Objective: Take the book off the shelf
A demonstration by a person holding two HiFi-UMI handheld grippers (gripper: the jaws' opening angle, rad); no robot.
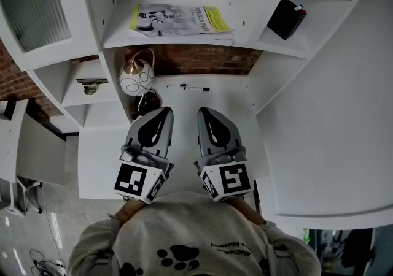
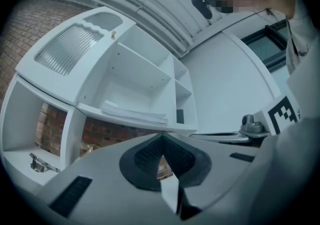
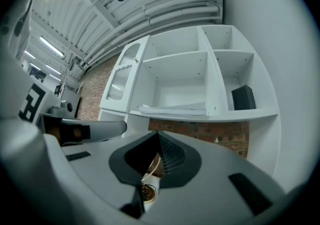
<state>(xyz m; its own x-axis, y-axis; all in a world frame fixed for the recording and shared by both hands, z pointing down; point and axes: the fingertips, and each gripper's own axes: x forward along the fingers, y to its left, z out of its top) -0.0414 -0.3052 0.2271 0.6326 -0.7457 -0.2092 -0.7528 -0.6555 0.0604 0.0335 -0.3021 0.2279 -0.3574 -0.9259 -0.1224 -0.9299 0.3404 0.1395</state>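
Book (image 1: 182,20) lies flat on the shelf (image 1: 120,35); your left gripper (image 1: 163,112) and right gripper (image 1: 204,113), side by side, are clenched, holding nothing.

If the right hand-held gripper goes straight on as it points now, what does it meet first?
Probably the brick wall under the shelf with the book, passing over the pen; depth is unclear.

Book (image 1: 183,20) flat on the white shelf (image 1: 121,30), left claw (image 1: 164,110) and right claw (image 1: 202,111) side by side below, both closed.
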